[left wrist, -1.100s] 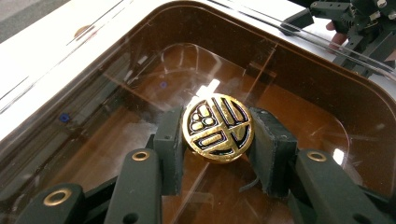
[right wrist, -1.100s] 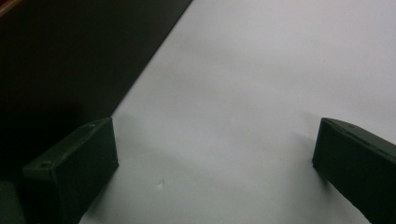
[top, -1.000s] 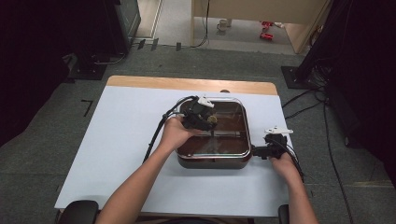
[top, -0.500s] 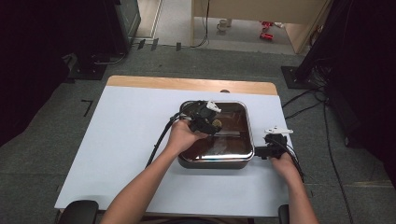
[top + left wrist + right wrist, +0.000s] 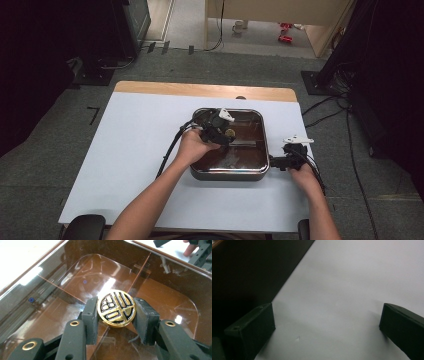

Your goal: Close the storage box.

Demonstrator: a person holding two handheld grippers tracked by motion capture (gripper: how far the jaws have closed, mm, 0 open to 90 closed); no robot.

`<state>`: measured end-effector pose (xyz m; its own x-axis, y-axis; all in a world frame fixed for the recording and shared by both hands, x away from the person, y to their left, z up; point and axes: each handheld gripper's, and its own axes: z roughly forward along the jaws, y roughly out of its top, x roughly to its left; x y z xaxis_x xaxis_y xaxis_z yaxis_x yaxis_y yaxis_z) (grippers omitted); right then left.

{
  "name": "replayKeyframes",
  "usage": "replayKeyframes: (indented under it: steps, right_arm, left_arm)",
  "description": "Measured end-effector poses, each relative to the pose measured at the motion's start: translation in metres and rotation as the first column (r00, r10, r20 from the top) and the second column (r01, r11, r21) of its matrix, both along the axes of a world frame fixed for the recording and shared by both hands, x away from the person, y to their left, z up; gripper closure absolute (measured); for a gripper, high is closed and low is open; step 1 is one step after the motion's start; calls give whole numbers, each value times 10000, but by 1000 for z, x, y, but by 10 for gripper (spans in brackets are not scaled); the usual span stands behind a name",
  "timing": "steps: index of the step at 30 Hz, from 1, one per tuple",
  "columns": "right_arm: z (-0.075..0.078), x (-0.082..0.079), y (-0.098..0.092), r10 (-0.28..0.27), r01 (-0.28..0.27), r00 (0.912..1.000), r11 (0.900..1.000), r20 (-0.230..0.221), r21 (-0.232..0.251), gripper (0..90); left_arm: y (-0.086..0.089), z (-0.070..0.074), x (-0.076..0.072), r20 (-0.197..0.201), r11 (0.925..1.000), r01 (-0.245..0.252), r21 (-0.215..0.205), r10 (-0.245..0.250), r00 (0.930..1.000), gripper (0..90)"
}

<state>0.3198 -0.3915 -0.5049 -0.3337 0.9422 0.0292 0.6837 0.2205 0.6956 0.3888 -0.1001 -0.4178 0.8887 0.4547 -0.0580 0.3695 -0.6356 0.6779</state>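
Observation:
A round gold and black medallion point(image 5: 116, 308) is clamped between the two black pads of my left gripper point(image 5: 116, 315), held over the inside of a brown see-through box point(image 5: 160, 297). From above, the left gripper point(image 5: 222, 131) hangs over the middle of that box point(image 5: 252, 157), and the medallion point(image 5: 229, 133) shows as a small gold spot at its tip. My right gripper point(image 5: 276, 162) rests on the white table just off the box's right side, its jaws wide apart. In the right gripper view the two pads point(image 5: 252, 327) stand far apart over bare white surface, beside the box's dark wall point(image 5: 249, 270).
The white tabletop point(image 5: 140, 150) has a wooden strip point(image 5: 200, 90) along its far edge. Cables trail from both grippers. Dark equipment and cables stand on the floor around the table. A thin divider point(image 5: 142, 270) crosses the box's inside.
My left gripper has moved right and farther back over the box, carrying the medallion. The right gripper has stayed where it was.

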Motion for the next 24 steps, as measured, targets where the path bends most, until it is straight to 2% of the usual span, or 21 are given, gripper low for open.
replayKeyframes:
  steps: [2, 7, 10, 14, 17, 20, 24]
  right_arm:
    - [0, 0, 0, 1, -1, 10000, 10000, 4, -1, 0]
    - [0, 0, 0, -4, 4, 10000, 10000, 14, 1, 0]
    - [0, 0, 0, -4, 4, 10000, 10000, 12, 2, 0]
    - [0, 0, 0, -1, 1, 10000, 10000, 8, 6, 0]
    - [0, 0, 0, -7, 7, 10000, 10000, 19, 6, 0]
    - [0, 0, 0, -9, 9, 10000, 10000, 17, 7, 0]
    - [0, 0, 0, 1, -1, 10000, 10000, 20, -7, 0]
  left_arm:
    - [0, 0, 0, -54, 10000, -10, -41, 10, 10000, 583]
    - [5, 5, -2, -100, 9995, 48, -318, -52, 9999, 495]
    - [11, 10, -3, -9, 9993, 82, -374, -82, 10000, 464]
    - [23, 14, -5, -71, 9975, 92, -694, -98, 9999, 440]
    - [33, 17, -7, 95, 9948, 51, -1020, -41, 9999, 425]
    - [43, 19, -7, -126, 9905, -45, -1378, 27, 9999, 404]
    - [57, 20, -8, -277, 9879, -215, -1537, 175, 9995, 389]
